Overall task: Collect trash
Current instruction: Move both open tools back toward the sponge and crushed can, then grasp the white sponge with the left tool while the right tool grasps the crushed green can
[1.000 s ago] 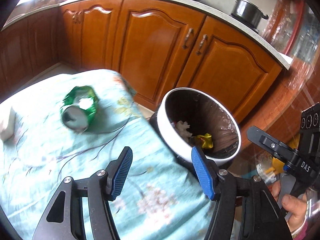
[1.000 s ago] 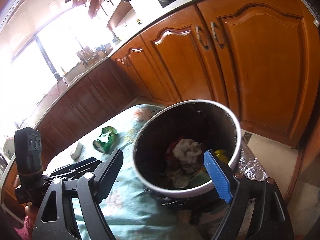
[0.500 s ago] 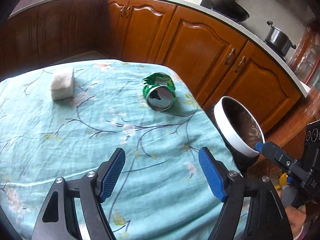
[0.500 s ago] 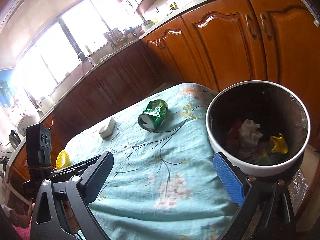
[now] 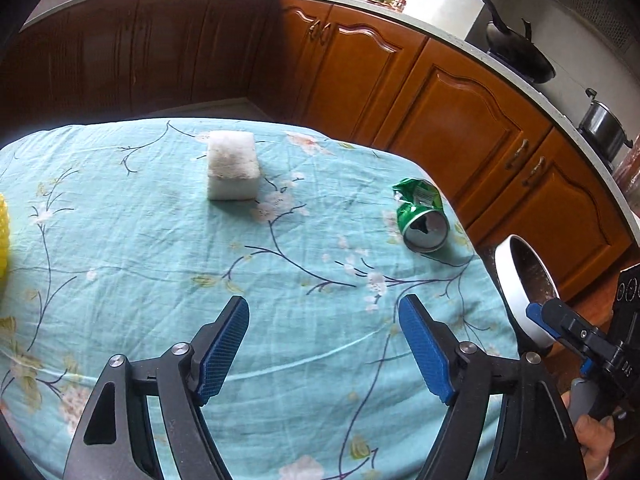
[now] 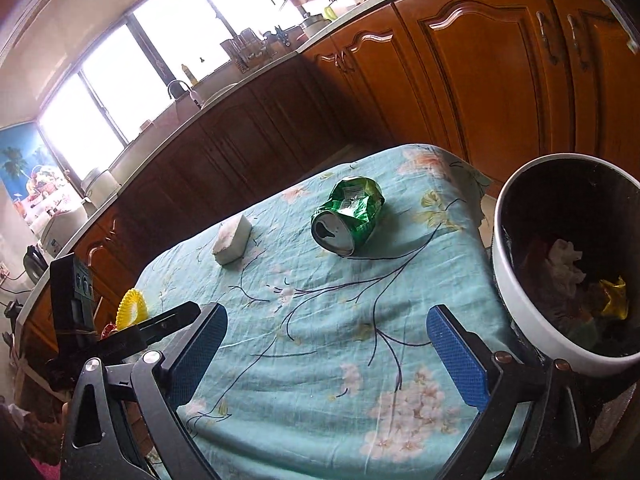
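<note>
Crushed can [image 5: 422, 216] on the tablecloth [image 5: 160, 264], between sponge [image 5: 232, 166] and bin [image 6: 516, 292].

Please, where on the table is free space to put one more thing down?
The widest bare turquoise floral tablecloth lies between the white rectangular sponge, the crushed green can and the near edge. The yellow ridged plastic ring crowds the left edge; the white-rimmed trash bin stands off the right one.

The left tool [image 5: 324, 344] hung open over the teal floral cloth [image 5: 160, 264], nothing between its blue pads, jaws just widened. Ahead lay a white sponge [image 5: 232, 168]; to the right, a crushed green can [image 5: 422, 216] near the white bin [image 5: 516, 288].
</note>
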The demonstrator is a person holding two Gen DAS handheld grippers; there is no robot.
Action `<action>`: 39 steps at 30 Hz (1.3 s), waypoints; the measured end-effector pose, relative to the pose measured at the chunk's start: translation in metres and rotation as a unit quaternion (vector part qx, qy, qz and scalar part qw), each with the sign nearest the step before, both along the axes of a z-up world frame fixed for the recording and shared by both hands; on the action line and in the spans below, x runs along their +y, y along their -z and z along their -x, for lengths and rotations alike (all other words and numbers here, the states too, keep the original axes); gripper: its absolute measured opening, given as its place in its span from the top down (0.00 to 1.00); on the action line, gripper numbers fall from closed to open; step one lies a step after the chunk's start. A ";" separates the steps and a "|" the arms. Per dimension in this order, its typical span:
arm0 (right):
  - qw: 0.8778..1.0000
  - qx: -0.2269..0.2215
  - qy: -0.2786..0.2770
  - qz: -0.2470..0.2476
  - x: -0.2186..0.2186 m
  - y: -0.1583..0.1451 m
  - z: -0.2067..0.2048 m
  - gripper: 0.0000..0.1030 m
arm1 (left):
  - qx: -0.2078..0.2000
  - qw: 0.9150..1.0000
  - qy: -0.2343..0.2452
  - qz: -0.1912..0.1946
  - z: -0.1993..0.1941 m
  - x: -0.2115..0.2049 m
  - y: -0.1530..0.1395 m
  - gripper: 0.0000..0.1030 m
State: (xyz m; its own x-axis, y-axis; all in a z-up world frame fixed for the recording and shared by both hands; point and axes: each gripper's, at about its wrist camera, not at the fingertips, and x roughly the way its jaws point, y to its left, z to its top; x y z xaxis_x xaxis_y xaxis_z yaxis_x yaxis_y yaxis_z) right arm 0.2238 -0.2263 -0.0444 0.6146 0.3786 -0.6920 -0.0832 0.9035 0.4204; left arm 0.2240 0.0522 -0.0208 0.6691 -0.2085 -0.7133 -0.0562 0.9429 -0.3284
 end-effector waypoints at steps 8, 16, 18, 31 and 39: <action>1.000 0.017 -0.007 0.009 0.009 0.013 -0.025 0.02 | 0.011 1.000 -0.025 -0.008 -0.025 0.023 0.008 0.23; 0.999 0.030 -0.012 0.012 0.011 0.020 -0.058 0.02 | 0.017 0.999 -0.044 -0.025 -0.068 0.038 0.012 0.23; 0.999 0.033 -0.009 0.005 0.008 0.021 -0.068 0.02 | 0.020 0.998 -0.050 -0.030 -0.079 0.042 0.013 0.22; 0.998 0.058 0.016 -0.024 0.002 0.039 -0.131 0.03 | 0.034 0.993 -0.068 -0.090 -0.151 0.047 0.028 0.18; 0.995 0.092 0.009 -0.035 0.008 0.067 -0.144 0.28 | 0.048 0.992 -0.065 -0.097 -0.178 0.050 0.048 0.19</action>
State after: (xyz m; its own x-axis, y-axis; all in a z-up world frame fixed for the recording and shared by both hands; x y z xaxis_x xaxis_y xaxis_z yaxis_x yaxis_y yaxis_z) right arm 0.3675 -0.2179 -0.1117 0.4867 0.4201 -0.7659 0.0179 0.8718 0.4896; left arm 0.4018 0.1024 -0.0690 0.6079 0.0221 -0.7937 -0.2041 0.9704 -0.1293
